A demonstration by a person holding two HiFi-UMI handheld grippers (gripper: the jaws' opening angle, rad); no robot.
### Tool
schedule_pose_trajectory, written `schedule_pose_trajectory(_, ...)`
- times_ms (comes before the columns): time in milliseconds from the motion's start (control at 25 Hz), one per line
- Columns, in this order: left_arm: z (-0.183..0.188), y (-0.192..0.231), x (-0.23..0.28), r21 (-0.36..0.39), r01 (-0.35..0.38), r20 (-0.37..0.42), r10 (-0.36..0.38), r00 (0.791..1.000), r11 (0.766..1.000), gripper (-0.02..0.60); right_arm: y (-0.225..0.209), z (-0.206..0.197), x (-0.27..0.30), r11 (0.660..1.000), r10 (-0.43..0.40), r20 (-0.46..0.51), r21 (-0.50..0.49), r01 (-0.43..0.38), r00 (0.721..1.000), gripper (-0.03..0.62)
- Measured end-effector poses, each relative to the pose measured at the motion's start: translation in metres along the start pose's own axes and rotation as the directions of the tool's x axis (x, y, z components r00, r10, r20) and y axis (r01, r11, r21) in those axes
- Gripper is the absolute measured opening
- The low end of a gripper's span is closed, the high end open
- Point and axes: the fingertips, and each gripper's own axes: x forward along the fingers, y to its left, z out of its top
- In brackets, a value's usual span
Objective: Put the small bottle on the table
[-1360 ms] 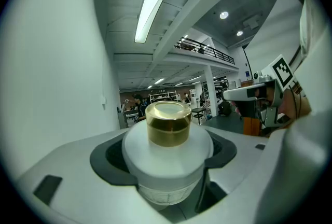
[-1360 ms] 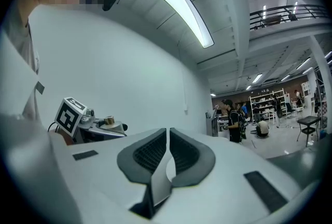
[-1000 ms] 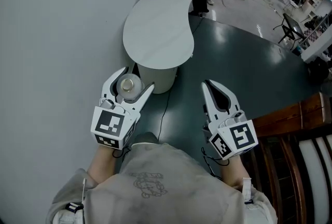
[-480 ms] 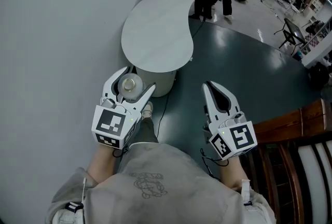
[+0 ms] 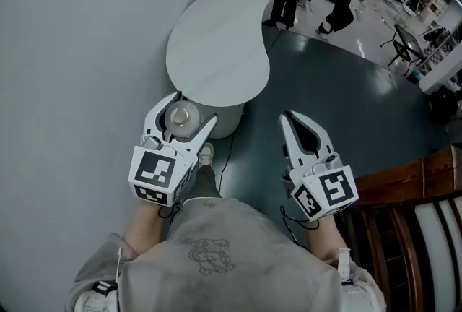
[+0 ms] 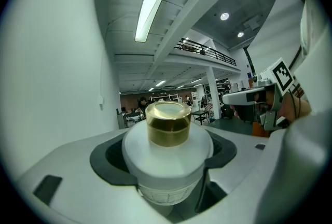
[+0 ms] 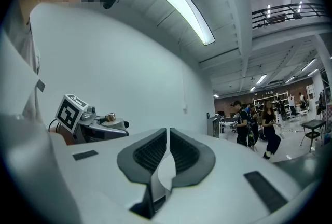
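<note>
carry step: left gripper [image 5: 192,110] fingers clamp small bottle [image 6: 166,153], short of white tabletop [image 5: 216,43]; right gripper [image 5: 287,119] fingers closed, empty. next: reach over, lower, release.

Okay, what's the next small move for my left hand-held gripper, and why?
Probably carry it forward over the white rounded tabletop: the left hand-held gripper grips the small white gold-capped bottle upright, short of the table's near edge.
</note>
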Motion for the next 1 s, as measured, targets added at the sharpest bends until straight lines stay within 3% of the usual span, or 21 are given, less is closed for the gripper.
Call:
schedule_pose_trajectory(640, -0.018, 0.055, 0.083, -0.016, 0.063, -0.047, -0.064, 0.997, 0.998, 0.342, -0.042, -0.024, 0.089, 0.999, -0.024, -0.058, 0.029, 0.026, 0.998, 0.04)
schedule_pose_trajectory(1000, 0.004, 0.154, 0.093, -0.043, 0.118, -0.092, -0.122, 0.988, 0.992, 0.342, -0.016, 0.015, 0.183, 0.996, -0.066, -0.094, 0.059, 0.072, 0.993, 0.039)
